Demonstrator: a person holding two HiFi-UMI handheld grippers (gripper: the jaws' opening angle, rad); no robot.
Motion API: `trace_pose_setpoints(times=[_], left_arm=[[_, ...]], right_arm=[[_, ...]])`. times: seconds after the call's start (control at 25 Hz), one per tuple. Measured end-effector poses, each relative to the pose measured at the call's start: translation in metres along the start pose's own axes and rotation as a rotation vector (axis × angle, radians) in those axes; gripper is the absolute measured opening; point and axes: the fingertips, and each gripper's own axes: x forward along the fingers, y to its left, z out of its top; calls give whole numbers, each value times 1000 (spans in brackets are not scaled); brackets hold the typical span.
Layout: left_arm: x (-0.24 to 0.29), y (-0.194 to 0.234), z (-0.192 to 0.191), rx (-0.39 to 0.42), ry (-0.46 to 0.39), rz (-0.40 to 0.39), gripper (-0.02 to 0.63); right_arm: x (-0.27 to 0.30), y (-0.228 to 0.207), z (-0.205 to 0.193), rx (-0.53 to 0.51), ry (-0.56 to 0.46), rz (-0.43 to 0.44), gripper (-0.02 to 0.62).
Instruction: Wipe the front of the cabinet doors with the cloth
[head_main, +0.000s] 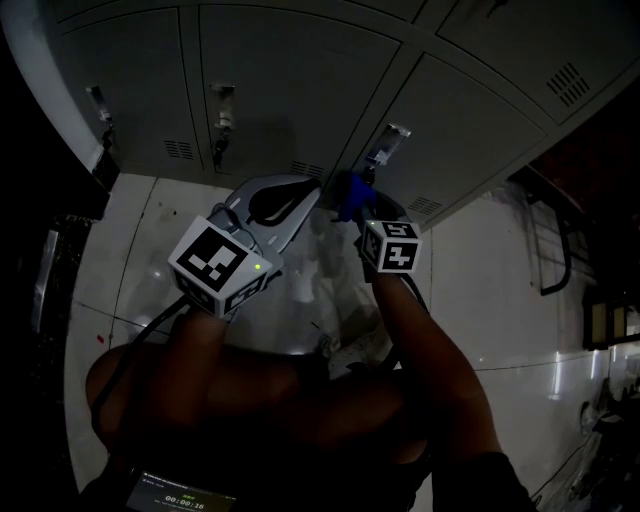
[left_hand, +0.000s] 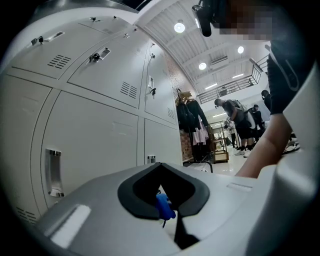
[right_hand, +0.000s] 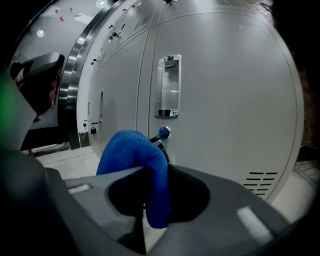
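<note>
A blue cloth (right_hand: 134, 159) hangs folded over my right gripper (right_hand: 150, 172), which is shut on it. The cloth (head_main: 350, 196) is close to a grey locker door (right_hand: 225, 100), just below its metal handle (right_hand: 169, 85); I cannot tell whether cloth and door touch. A blue-headed key (right_hand: 163, 132) sticks out of the lock behind the cloth. My left gripper (head_main: 303, 190) is to the left of the cloth, pointing at the lockers. Its jaws (left_hand: 161, 167) meet at the tips with nothing held. A bit of blue (left_hand: 164, 206) shows through the hollow between them.
Rows of grey locker doors (head_main: 290, 90) with handles and vent slots fill the wall ahead. The floor (head_main: 500, 290) is pale and glossy. A dark metal frame (head_main: 555, 250) stands at the right. Hanging clothes (left_hand: 192, 117) and several people (left_hand: 240, 120) are far down the aisle.
</note>
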Motion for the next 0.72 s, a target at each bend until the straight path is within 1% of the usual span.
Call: trace_pose_setpoints(times=[0.12, 0.28, 0.72], left_arm=[[0, 0, 0, 1, 0, 0, 5], [0, 1, 0, 0, 1, 1, 6], [1, 0, -2, 0, 3, -2, 5]], right_arm=[[1, -1, 4, 55, -16, -1, 69], [0, -13, -2, 66, 11, -44, 69], [-23, -73, -10, 154, 29, -172, 69]])
